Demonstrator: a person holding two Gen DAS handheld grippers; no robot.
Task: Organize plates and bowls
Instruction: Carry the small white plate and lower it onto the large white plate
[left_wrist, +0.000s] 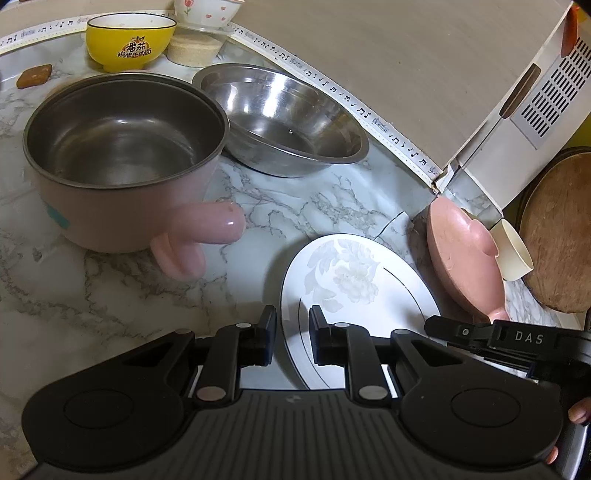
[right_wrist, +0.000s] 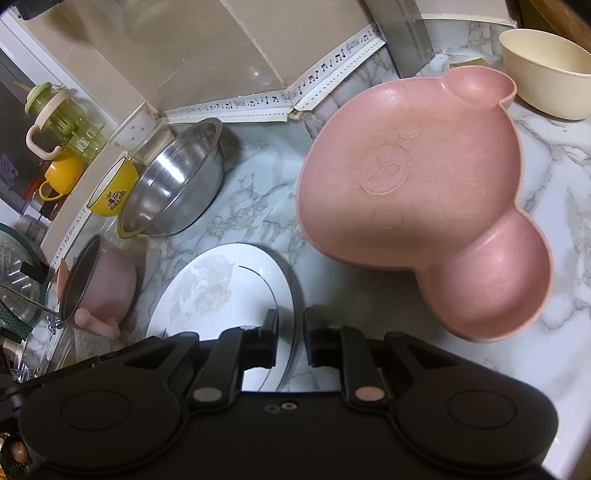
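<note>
White floral plate (left_wrist: 343, 291) lies flat on the marble countertop (left_wrist: 110, 314), toward its near edge, just beside the pink bear-shaped dish (right_wrist: 417, 192). You have both grippers at its rim: the left gripper (left_wrist: 292, 332) straddles the near-left rim, jaws a narrow gap apart, pads seemingly not pressing; the right gripper (right_wrist: 291, 338) straddles the near-right rim, its jaws also narrowly apart and not visibly clamped. The plate looks glazed ceramic, so judge it stiff, moderately heavy, slick and chippable; take it at the rim with the pads well over the edge, and lift level. The pink dish looks light, matte and less slippery. Farther off, toward the back wall: pink handled pot (left_wrist: 122, 162), steel bowl (left_wrist: 284, 118), yellow bowl (left_wrist: 129, 40), cream cup (right_wrist: 546, 70).
</note>
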